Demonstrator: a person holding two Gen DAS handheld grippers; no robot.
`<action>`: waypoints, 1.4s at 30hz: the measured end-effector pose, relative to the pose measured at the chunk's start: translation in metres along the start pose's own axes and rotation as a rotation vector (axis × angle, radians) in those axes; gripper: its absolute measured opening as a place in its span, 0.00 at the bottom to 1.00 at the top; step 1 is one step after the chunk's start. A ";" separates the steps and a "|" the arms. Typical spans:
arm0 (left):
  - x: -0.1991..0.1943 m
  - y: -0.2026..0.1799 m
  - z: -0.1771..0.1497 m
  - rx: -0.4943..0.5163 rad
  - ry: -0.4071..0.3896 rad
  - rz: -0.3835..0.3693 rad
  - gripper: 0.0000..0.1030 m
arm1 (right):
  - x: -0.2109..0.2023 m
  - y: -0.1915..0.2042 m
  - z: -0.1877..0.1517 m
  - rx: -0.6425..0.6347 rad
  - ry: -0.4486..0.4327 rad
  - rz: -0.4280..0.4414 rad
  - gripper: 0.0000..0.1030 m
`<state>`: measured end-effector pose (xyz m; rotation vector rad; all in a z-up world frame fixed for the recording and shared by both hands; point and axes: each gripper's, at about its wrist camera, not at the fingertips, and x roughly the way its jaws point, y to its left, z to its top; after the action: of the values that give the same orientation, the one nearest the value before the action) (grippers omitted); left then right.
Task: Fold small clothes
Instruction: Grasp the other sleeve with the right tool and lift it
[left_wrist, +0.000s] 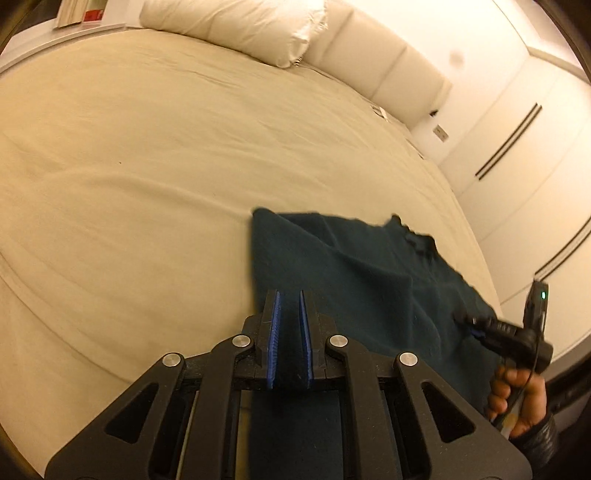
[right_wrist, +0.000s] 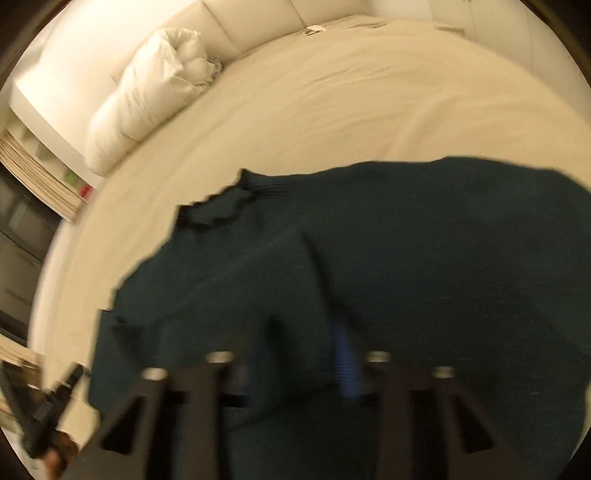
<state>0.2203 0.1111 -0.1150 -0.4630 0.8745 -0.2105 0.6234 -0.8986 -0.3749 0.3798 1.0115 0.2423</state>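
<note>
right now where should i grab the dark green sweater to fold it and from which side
Take the dark green sweater by a thin outer edge, probably the hem or side edge nearest the holder, coming in low from the near side of the bed. It lies mostly flat with the ribbed collar pointing toward the pillow, so a near edge gives the jaws something to pinch and lifts cleanly toward the collar.

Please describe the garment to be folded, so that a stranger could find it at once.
Look at the wide beige bed with a white pillow at its head. On the sheet lies a dark green knitted sweater, the only dark thing there.
</note>
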 end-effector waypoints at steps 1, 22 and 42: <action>0.000 0.002 0.002 -0.006 -0.002 0.001 0.10 | -0.003 -0.007 0.001 0.027 -0.003 0.025 0.11; 0.076 -0.052 0.026 0.247 0.138 0.173 0.10 | -0.018 -0.037 -0.012 0.123 -0.061 0.021 0.09; 0.074 -0.055 0.013 0.367 0.098 0.248 0.10 | -0.076 -0.106 -0.040 0.350 -0.199 0.120 0.46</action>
<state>0.2777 0.0394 -0.1330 -0.0016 0.9561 -0.1619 0.5527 -1.0152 -0.3791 0.7694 0.8344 0.1304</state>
